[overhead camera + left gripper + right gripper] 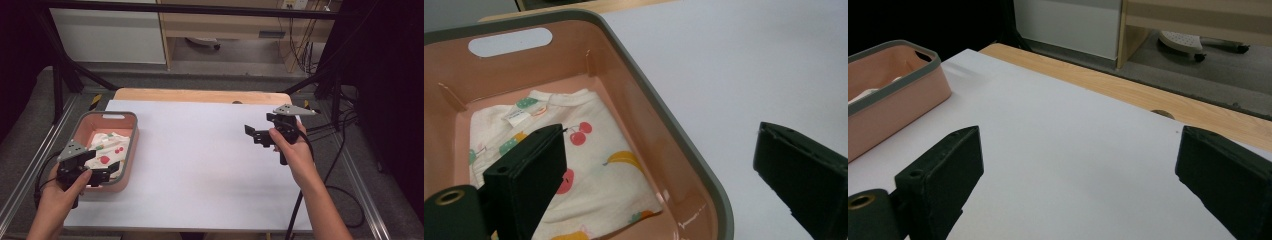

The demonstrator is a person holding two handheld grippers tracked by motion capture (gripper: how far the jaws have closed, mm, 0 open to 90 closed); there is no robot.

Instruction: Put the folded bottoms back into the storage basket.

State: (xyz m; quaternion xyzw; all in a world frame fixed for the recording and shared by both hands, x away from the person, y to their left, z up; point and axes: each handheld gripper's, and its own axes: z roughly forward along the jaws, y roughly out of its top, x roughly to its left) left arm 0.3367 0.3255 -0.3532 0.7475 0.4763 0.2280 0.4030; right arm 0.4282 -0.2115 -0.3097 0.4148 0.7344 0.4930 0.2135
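Smooth pink plastic bin [129, 150] with grey rounded rim and slot handle, on the white table [200, 170] at left. Inside, flat on its floor: soft folded cream garment [594, 170] printed with cherries and bananas. Left gripper [102, 172] over the bin's near edge, jaws spread, empty. Right gripper [255, 134] raised above the table's right side, jaws wide, empty.
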